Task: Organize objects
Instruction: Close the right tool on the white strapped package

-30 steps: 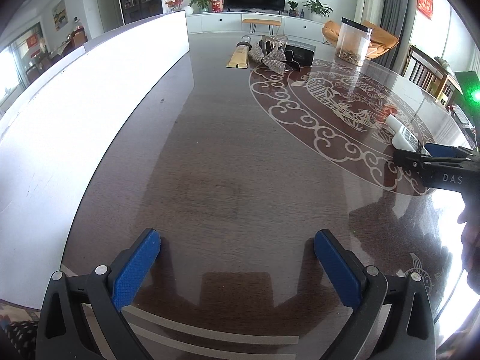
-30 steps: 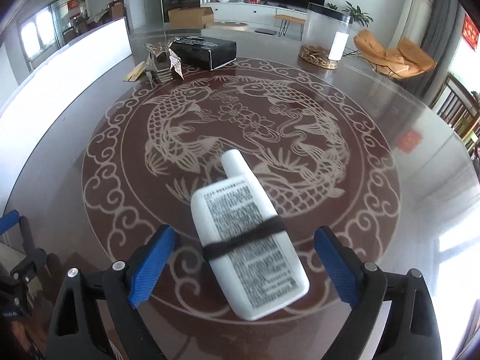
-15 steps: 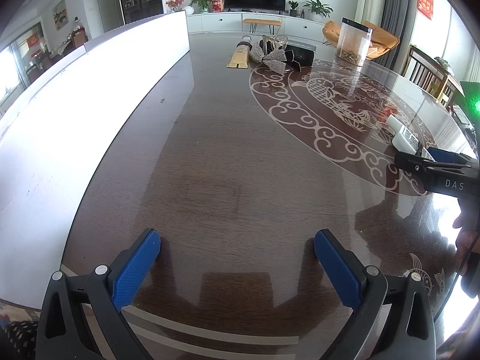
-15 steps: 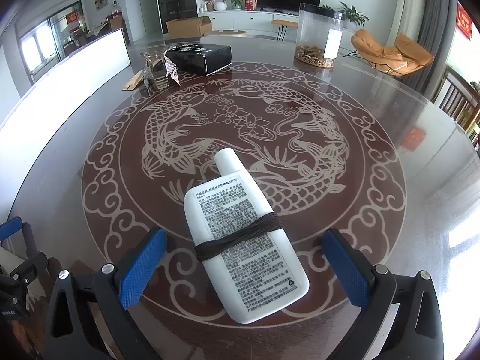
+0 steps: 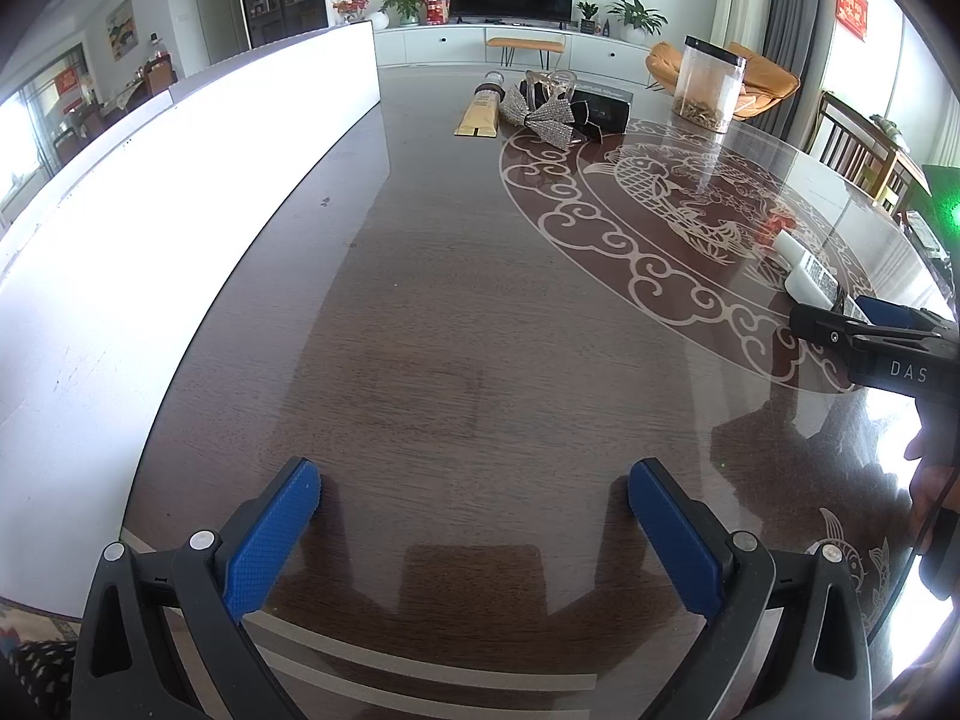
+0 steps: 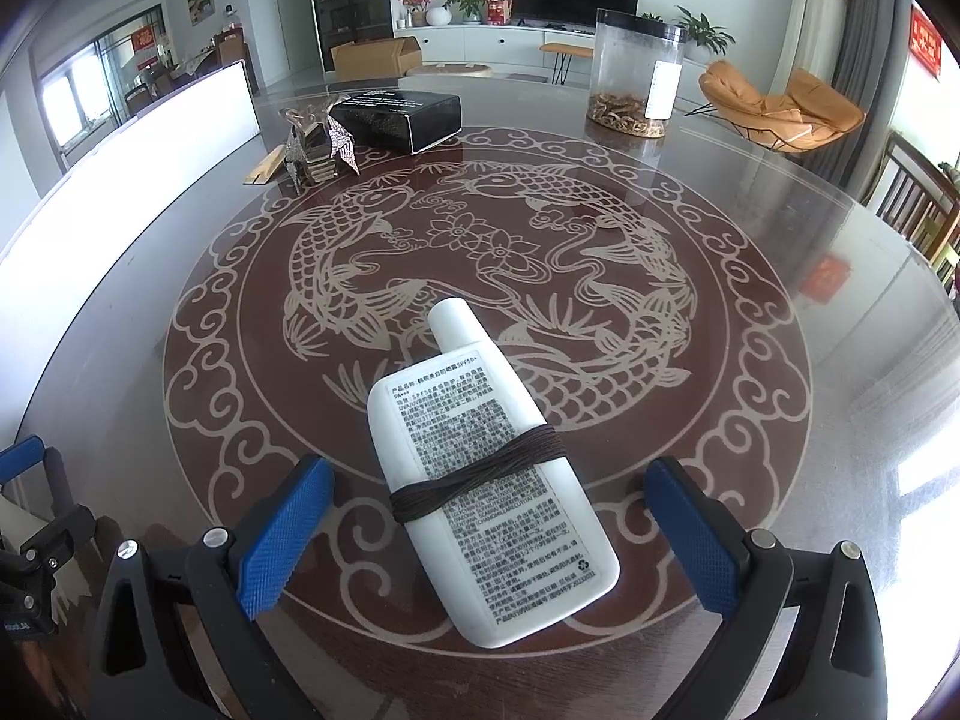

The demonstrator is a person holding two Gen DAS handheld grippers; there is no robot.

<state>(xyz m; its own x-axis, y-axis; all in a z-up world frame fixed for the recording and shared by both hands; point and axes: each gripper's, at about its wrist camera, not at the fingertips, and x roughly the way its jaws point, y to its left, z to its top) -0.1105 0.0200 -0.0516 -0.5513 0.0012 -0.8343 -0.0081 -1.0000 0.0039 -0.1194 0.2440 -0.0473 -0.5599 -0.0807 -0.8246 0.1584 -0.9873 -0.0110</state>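
Right gripper (image 6: 489, 531) jaws wide apart, white bottle (image 6: 489, 489) lying flat between the blue pads, touching neither. Left gripper (image 5: 474, 525) also apart, nothing between its pads, over bare wood near the table's (image 5: 420, 330) near edge.

Bottle sits on the fish medallion, toward the near side of the table, cap pointing to the far edge.

Risks:
- bottle lies skewed to the pads, so closing could spin or squirt it out
- glossy glass-like top, smooth plastic: slides easily
- dark hair tie (image 6: 480, 477) wrapped round the body may snag or roll off

Bottle is flat, rounded, printed label. Far edge: black box (image 6: 399, 120), glittery bow (image 5: 543, 117), gold tube (image 5: 480, 114), clear jar (image 6: 636, 75).
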